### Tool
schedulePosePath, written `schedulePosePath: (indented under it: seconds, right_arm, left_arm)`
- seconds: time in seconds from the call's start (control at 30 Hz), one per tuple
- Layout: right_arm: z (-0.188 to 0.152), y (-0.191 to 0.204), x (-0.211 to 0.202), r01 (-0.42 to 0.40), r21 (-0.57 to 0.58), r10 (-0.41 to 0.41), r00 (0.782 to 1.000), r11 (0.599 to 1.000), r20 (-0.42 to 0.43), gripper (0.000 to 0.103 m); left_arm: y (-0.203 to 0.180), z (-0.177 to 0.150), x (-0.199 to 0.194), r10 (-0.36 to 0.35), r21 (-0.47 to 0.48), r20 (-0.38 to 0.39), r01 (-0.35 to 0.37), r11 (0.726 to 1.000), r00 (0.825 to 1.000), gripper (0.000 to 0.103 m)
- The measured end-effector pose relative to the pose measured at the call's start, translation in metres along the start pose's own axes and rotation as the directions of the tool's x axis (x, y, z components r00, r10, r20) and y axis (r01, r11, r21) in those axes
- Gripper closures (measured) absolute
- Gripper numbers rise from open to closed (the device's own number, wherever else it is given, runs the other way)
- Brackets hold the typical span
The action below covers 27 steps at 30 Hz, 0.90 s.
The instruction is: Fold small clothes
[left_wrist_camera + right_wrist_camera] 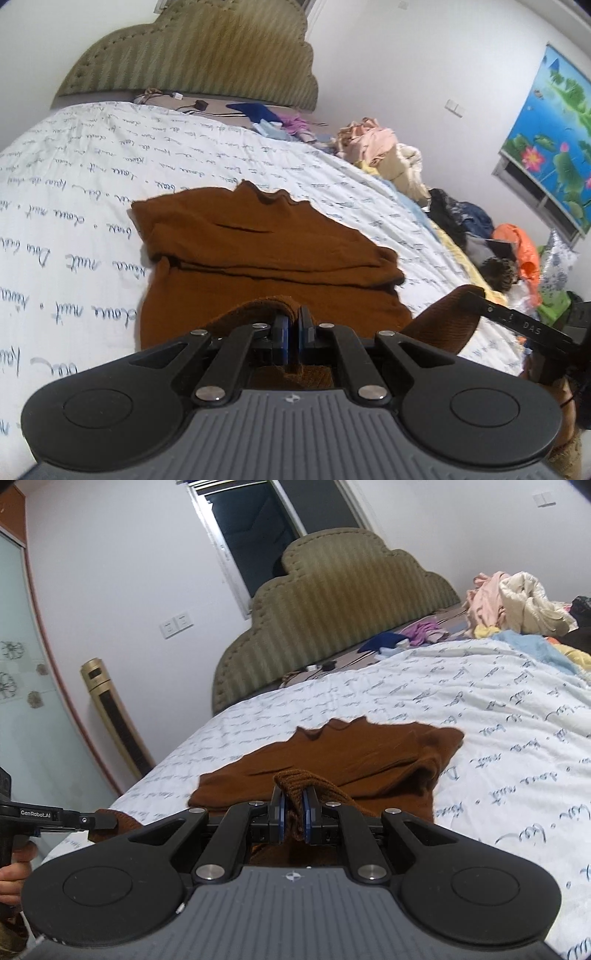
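Observation:
A brown knit garment [258, 251] lies partly folded on the white bedspread with blue script [74, 184]; it also shows in the right wrist view [351, 760]. My left gripper [293, 328] is shut on the garment's near edge, lifted off the bed. My right gripper [292, 812] is shut on another part of the same near edge. The right gripper's finger, with brown cloth in it, shows at the right of the left wrist view [476, 299]. The left gripper shows at the left of the right wrist view [96, 821].
A pile of mixed clothes [388, 151] lies along the bed's right side, also in the right wrist view [517, 605]. A padded headboard [192, 55] stands at the far end. A gold tower fan [114, 716] stands left of the bed.

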State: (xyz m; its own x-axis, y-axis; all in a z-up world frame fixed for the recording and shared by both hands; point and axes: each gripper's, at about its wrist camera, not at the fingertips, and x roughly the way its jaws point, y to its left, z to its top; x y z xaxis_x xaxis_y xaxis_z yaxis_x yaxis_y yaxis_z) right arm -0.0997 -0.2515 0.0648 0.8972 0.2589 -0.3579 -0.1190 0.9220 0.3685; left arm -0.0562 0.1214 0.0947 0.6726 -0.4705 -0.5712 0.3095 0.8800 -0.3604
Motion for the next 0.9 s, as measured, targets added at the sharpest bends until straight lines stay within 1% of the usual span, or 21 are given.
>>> schedulePosePath:
  seconds: [0.1, 0.17, 0.33, 0.53, 0.67, 0.9]
  right_arm:
    - [0.004, -0.002, 0.013, 0.052, -0.029, -0.051, 0.999, 0.998, 0.010, 0.089]
    - [0.006, -0.004, 0.022, 0.064, -0.036, -0.063, 0.998, 0.997, 0.012, 0.089]
    - [0.012, -0.008, 0.041, 0.093, -0.043, -0.092, 0.996, 0.995, 0.011, 0.089]
    - [0.015, -0.009, 0.058, 0.141, -0.082, -0.141, 0.990, 0.987, 0.012, 0.089]
    - [0.018, -0.010, 0.067, 0.153, -0.092, -0.153, 0.988, 0.984, 0.014, 0.089]
    - [0.027, -0.013, 0.077, 0.163, -0.107, -0.162, 0.987, 0.981, 0.024, 0.089]
  left_arm:
    - [-0.001, 0.011, 0.016, 0.054, 0.009, -0.012, -0.054, 0.999, 0.998, 0.098]
    - [-0.001, 0.017, 0.026, 0.074, 0.009, -0.025, -0.073, 0.997, 0.997, 0.098]
    - [-0.004, 0.027, 0.046, 0.127, 0.041, -0.035, -0.126, 0.991, 0.991, 0.098]
    - [-0.005, 0.037, 0.065, 0.201, 0.077, -0.039, -0.197, 0.977, 0.979, 0.098]
    - [-0.003, 0.044, 0.074, 0.232, 0.093, -0.045, -0.227, 0.969, 0.972, 0.098]
    - [0.000, 0.055, 0.086, 0.259, 0.111, -0.051, -0.253, 0.961, 0.964, 0.098]
